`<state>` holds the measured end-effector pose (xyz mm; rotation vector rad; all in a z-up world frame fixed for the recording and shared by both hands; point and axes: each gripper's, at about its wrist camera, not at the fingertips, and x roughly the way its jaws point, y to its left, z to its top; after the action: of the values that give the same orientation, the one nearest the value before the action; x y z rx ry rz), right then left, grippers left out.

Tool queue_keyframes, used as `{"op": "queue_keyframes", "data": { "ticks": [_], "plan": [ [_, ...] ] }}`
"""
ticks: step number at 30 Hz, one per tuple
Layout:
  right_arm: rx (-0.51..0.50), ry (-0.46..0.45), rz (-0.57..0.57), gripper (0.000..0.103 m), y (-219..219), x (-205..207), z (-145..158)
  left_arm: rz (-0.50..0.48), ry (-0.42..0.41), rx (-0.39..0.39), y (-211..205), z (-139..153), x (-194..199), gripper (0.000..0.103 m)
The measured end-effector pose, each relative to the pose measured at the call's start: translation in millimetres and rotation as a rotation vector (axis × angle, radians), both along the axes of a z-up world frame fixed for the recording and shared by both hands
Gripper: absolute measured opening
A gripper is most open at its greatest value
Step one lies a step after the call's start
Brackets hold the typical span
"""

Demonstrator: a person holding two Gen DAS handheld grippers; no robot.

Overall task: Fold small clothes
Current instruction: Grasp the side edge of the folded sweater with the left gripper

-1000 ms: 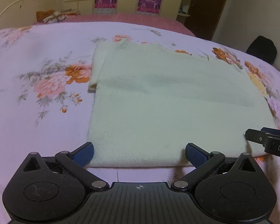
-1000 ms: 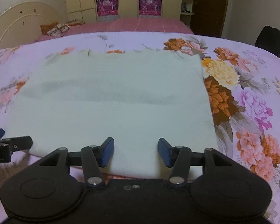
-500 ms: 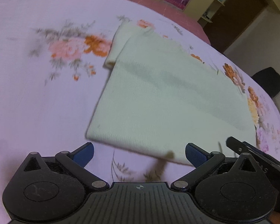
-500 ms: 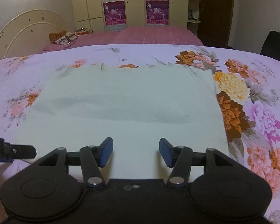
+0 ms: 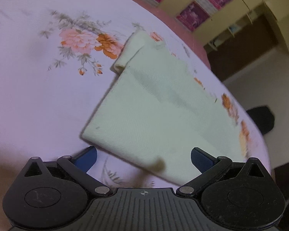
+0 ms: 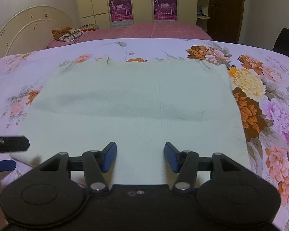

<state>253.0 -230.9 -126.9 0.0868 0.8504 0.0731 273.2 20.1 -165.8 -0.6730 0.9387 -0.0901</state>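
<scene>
We list: one pale green garment (image 6: pixel 136 115), folded flat, centre of frame on the floral sheet (image 6: pixel 269 88). Our right gripper (image 6: pixel 140 157) sits at lower centre, jaws parted over the garment's near edge, pinching nothing. Our left gripper (image 5: pixel 143 158), lower centre of its tilted view, jaws spread wide, released, at the garment's (image 5: pixel 163 111) near corner. Wardrobe (image 6: pixel 142 2) along the top.
</scene>
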Motion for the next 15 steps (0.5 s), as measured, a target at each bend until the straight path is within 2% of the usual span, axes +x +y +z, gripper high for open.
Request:
{"op": "queue_keyframes", "data": {
  "ticks": [1, 3, 15],
  "plan": [
    [0.0, -0.002, 0.002, 0.054, 0, 0, 0, 0.01, 0.0, -0.033, 1, -1, 0, 0.09],
    [-0.001, -0.004, 0.007, 0.054, 1, 0, 0, 0.015, 0.014, -0.081, 1, -6, 3, 0.078],
    [-0.01, -0.02, 0.03, 0.054, 6, 19, -3, 0.081, -0.106, -0.121, -1, -20, 38, 0.078]
  ]
}}
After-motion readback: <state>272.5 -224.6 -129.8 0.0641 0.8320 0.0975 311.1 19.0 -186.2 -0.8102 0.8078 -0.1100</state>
